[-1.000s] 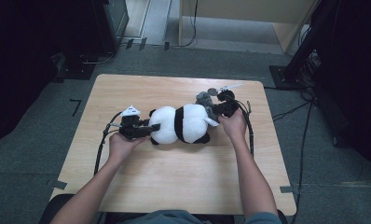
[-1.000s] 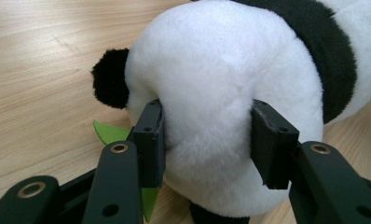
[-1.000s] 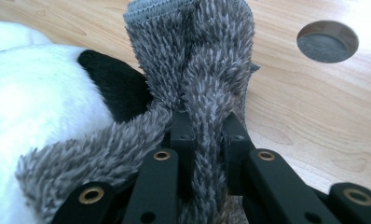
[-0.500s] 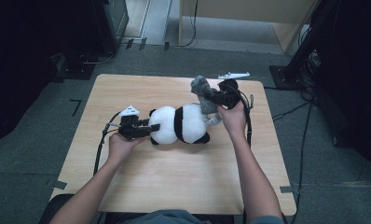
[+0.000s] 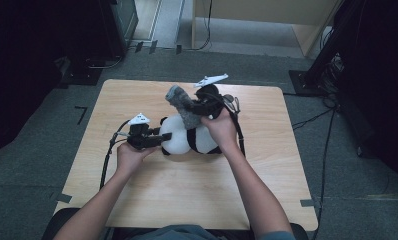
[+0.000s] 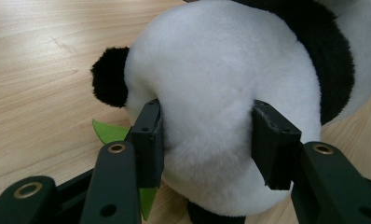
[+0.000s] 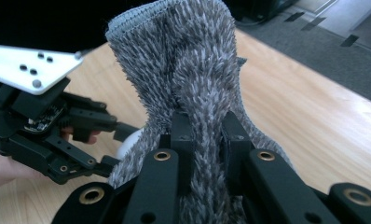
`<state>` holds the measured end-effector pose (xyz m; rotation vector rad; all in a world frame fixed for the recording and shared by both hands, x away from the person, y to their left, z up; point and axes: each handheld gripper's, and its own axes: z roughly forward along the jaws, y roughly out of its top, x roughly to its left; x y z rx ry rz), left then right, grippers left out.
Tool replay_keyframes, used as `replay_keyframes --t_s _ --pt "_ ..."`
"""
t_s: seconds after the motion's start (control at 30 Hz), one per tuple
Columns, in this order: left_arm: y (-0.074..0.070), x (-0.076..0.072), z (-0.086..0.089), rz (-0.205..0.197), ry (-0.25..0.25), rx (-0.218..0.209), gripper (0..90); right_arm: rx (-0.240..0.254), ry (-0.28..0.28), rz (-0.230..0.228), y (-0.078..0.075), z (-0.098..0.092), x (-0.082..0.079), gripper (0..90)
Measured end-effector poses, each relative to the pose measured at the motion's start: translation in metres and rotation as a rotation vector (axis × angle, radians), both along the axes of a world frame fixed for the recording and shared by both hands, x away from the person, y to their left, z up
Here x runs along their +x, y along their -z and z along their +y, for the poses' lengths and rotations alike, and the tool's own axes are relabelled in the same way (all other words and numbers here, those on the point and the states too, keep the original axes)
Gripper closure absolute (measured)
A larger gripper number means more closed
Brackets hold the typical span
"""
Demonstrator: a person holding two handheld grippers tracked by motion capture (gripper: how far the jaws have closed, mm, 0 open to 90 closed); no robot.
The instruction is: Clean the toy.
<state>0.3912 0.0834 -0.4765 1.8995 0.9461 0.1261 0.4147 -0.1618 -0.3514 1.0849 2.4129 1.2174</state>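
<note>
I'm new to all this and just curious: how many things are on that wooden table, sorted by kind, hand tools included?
Panda plush toy: 1
Grey fuzzy cloth: 1
Green leaf piece under the panda: 1
Hand-held grippers: 2, left gripper and right gripper
Total: 5

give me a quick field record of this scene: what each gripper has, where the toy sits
left gripper: shut on the black and white plush panda, jaws squeezing its white rounded end
right gripper: shut on the fuzzy grey fabric piece, raised above the panda
panda: lying on the light wooden table
beside panda: green leaf-shaped piece on the table
</note>
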Motion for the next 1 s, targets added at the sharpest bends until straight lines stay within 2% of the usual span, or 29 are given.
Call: replay_keyframes --t_s 0.2,0.3,0.43,0.53,0.67,0.87,1.0 --pt "0.0 0.0 0.0 -0.003 -0.003 0.001 51.4 -0.013 -0.065 0.035 0.021 0.038 -0.001 80.2" --pt "-0.001 -0.001 0.0 -0.004 -0.004 0.011 51.8 -0.036 -0.084 0.059 0.032 0.054 -0.001 80.1" --pt "0.0 -0.001 -0.002 0.003 -0.013 0.023 52.9 -0.131 -0.084 0.076 0.051 0.067 -0.002 79.7" --pt "0.0 -0.001 -0.003 0.009 -0.019 0.031 54.0 -0.117 -0.081 0.071 0.057 0.063 -0.002 79.9" --pt "-0.001 -0.002 -0.006 0.001 -0.02 0.05 54.5 -0.115 -0.074 0.077 0.056 0.052 -0.002 79.8" --pt "-0.001 -0.002 -0.006 -0.001 -0.019 0.051 54.6 -0.118 -0.016 0.066 0.05 0.02 -0.005 79.5" --pt "-0.002 -0.003 -0.007 -0.009 -0.019 0.055 54.5 -0.091 0.026 0.069 0.047 -0.003 -0.005 79.9"
